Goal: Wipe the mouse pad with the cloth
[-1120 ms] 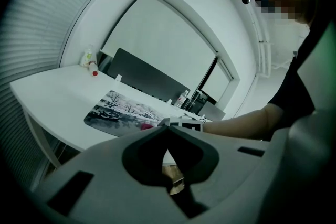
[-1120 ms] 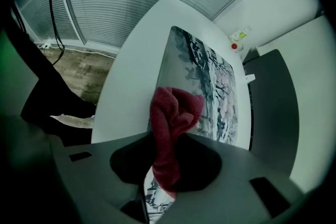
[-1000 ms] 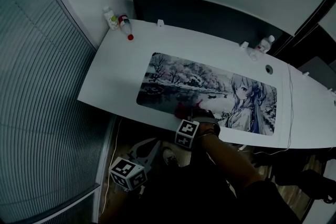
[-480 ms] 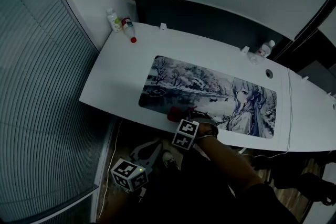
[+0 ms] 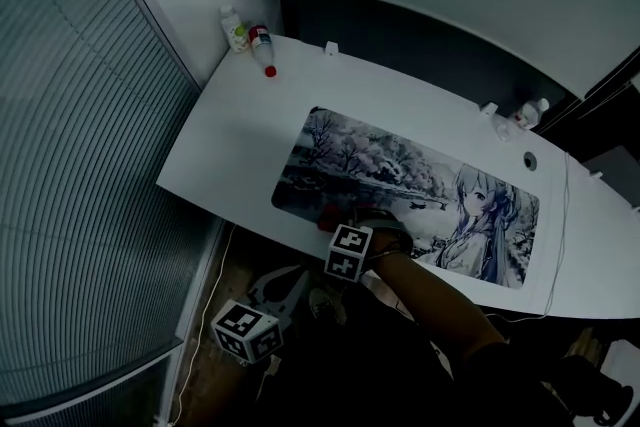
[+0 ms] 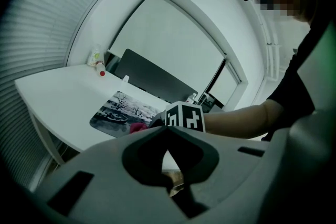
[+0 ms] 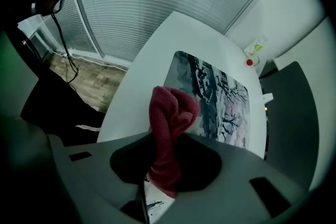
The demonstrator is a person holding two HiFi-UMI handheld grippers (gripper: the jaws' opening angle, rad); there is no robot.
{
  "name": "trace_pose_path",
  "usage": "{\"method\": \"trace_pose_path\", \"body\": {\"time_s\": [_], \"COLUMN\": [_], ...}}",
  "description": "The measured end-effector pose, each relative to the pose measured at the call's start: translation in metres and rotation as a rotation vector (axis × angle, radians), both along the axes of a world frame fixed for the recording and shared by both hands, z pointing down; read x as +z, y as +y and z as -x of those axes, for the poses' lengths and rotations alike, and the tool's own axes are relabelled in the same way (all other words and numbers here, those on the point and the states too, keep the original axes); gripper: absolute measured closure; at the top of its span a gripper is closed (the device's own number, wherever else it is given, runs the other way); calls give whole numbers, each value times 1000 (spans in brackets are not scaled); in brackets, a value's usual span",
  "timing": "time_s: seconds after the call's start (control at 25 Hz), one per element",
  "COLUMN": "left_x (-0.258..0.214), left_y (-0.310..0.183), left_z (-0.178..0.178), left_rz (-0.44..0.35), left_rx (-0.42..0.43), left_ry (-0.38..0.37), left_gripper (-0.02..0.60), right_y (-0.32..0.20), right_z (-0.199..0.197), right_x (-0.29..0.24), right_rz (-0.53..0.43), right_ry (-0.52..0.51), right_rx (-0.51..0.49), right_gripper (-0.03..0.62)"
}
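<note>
Left tongs (image 5: 283,283) first: they hang low beside the person, below the near edge of the surface (image 5: 230,145), just where they were a second ago. In their own view the jaws sit together with only a sliver of light between them, and nothing is held.

Moving right along the surface, two small bottles (image 5: 248,35) stand at the far left corner by the wall. Next comes the pad (image 5: 400,177), lying flat and long across the middle of the surface, printed with a winter scene and a drawn figure.

At the pad's near edge, towards its left end, is the red cloth (image 5: 334,215), bunched up and pressed down on the pad. The right tongs (image 5: 362,223) have it: in their own view the jaws are clamped on a fold of the cloth (image 7: 170,113), which bulges out in front of them over the pad's (image 7: 220,97) corner. Compare a second ago and the cloth has slid left along that near edge, closer to the pad's left end, with the forearm (image 5: 430,290) following it.

Further right, another bottle (image 5: 530,112) stands at the far edge, and a thin cable (image 5: 560,215) runs down past the pad's right end. The head view itself has shifted a little too.
</note>
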State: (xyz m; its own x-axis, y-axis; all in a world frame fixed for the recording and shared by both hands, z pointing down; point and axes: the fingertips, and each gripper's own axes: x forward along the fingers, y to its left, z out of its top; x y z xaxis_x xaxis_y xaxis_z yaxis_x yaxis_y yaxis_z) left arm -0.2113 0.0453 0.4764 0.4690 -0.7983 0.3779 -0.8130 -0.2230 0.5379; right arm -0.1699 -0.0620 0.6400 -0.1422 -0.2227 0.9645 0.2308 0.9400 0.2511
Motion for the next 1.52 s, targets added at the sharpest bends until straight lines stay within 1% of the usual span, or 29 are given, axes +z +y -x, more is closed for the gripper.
{"method": "trace_pose_path", "body": {"time_s": [0.16,0.28,0.4,0.52,0.68,1.04,1.32,1.52], "left_x": [6,7,10,14,18,24,25,22], "left_y": [-10,-18,-23,-27,-33,-50,-60,-66], "left_z": [8,8,12,15,14,7,-1,-7], "left_rz": [-27,-24,-9,6,32,80,99,103], "left_rx": [-38,-61,-85,-115,-137,-177,-207,-213], "left_ry": [26,30,15,15,-7,-42,-58,-68], "left_gripper": [575,575,575,575,575,575,575,575], "right_y": [-13,-34,-60,-91,-135,-211,-247,-249], "right_z": [9,12,14,14,15,21,20,20], "right_x": [13,12,12,13,12,7,5,5], "right_rz": [10,4,-2,-14,-21,-19,-25,-30], "right_ry": [18,24,23,14,-8,-104,-177,-191], "right_rx": [-29,-40,-31,-12,26,117,191,181], "right_gripper": [482,482,482,483,482,484,483,483]}}
